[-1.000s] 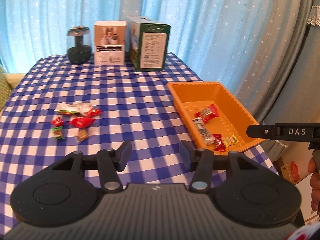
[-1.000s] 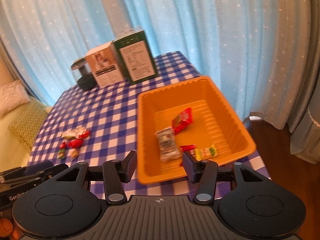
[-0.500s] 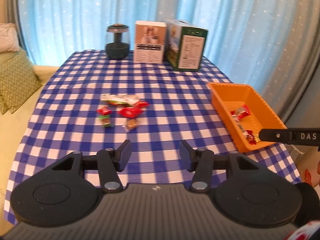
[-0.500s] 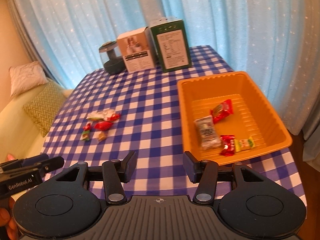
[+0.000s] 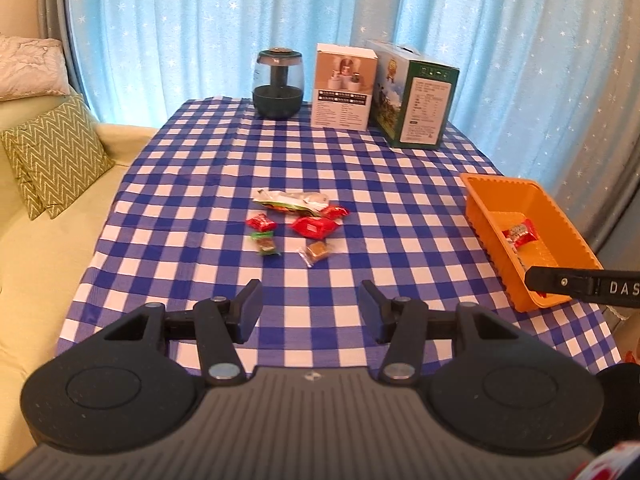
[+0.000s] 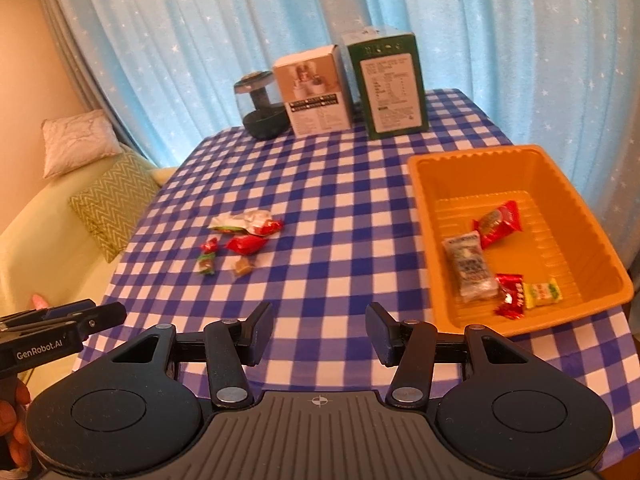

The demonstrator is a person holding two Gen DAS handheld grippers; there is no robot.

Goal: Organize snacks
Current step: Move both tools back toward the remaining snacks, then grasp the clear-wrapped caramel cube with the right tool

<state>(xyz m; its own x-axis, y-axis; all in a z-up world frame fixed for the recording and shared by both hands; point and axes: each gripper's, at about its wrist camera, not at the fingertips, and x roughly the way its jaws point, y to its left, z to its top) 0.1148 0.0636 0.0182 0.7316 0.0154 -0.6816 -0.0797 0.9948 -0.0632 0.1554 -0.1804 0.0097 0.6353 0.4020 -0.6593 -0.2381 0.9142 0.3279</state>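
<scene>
Swung back from orange tray, both claws gaping empty — left claw, right claw — seemingly between trips, next reaching centre-frame for loose snacks on tabletop.

Left tongs are hovering wide apart over the near edge of the checkered counter, gripping nothing. Ahead, loose snacks are lying in a cluster: a long white wrapper, red candies, a brown caramel. The orange bin is sitting right, a red packet showing inside, the right tongs' tip poking across its near corner.
</scene>
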